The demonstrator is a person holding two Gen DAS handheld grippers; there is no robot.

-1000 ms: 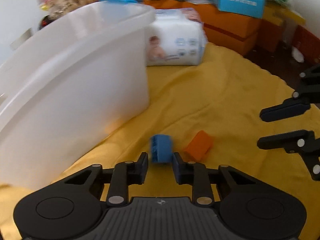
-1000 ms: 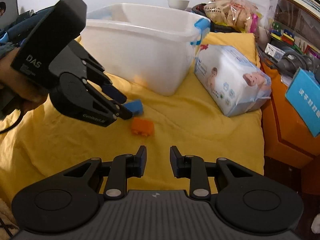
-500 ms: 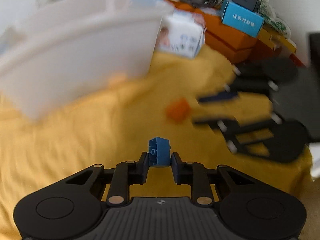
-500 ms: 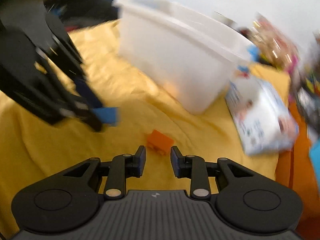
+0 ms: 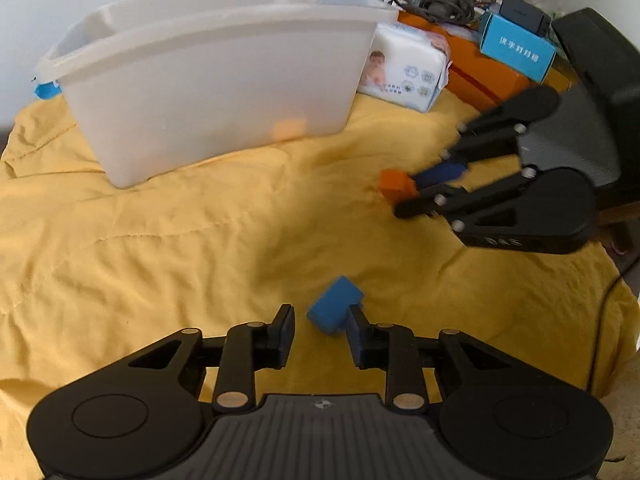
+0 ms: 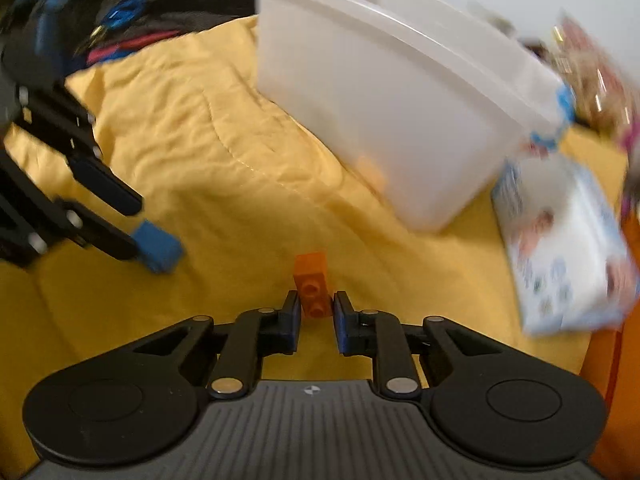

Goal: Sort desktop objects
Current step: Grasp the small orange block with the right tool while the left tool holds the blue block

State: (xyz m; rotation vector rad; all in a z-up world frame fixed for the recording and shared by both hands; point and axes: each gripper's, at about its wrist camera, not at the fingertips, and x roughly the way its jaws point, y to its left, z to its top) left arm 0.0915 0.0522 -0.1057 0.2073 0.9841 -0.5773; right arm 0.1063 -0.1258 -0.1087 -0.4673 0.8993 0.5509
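Note:
A blue brick (image 5: 335, 309) lies on the yellow cloth between the tips of my left gripper (image 5: 320, 330), whose jaws stand open wider than the brick. It also shows in the right wrist view (image 6: 157, 246) at the left gripper's tips. An orange brick (image 6: 313, 288) sits between the pads of my right gripper (image 6: 314, 316), which is closed around it; in the left wrist view the orange brick (image 5: 396, 186) sits at the right gripper's tips (image 5: 416, 192). A large white plastic bin (image 5: 216, 68) stands behind on the cloth.
A pack of baby wipes (image 5: 404, 66) lies right of the bin. Orange boxes, a blue carton (image 5: 516, 50) and cables crowd the far right edge. The yellow cloth (image 5: 160, 240) is wrinkled. Dark clutter lies beyond the cloth's far left (image 6: 100, 20).
The left gripper carried the blue brick away from the bin, then opened; the brick now lies on the cloth. The right gripper moved onto the orange brick and closed on it.

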